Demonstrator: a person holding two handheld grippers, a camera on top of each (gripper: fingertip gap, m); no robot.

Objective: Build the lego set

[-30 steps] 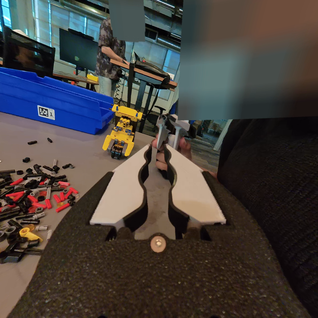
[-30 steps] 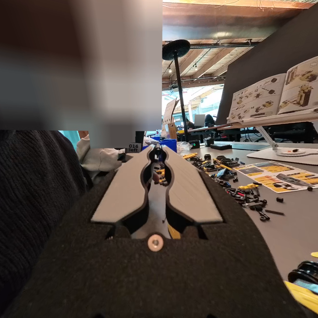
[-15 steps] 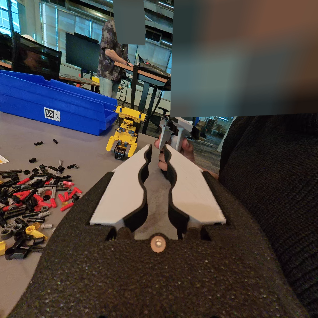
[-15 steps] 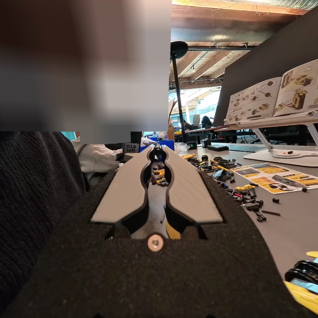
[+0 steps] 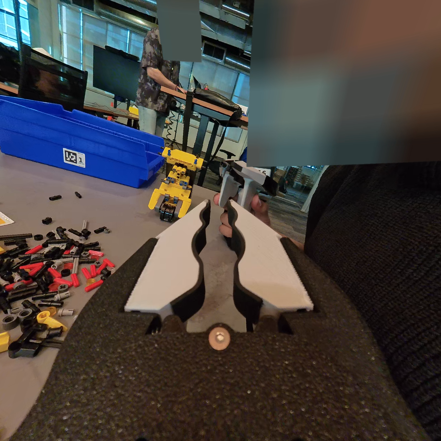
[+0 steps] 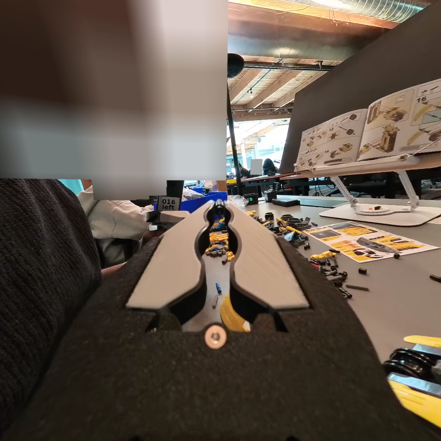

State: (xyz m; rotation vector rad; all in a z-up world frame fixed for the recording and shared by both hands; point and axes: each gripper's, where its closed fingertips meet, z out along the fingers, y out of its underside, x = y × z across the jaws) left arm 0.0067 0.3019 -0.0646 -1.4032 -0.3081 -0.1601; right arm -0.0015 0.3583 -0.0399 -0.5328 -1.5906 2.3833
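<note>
each view is taken from just behind its own fingers, low over the grey table [image 5: 114, 210]. the left wrist view is aimed rightward, the right wrist view leftward; the table and the person's dark sweater [image 6: 35, 262] are shared.

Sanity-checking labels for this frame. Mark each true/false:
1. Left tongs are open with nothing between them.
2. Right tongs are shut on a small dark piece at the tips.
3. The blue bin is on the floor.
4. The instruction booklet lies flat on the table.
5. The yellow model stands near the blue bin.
1. True: the left tongs stand apart, only grey table shows between them.
2. True: the right tongs pinch a small dark piece at the tips.
3. False: the blue bin sits on the table.
4. False: the instruction booklet is propped open on a white stand.
5. True: the yellow model stands beside the bin's end.
</note>
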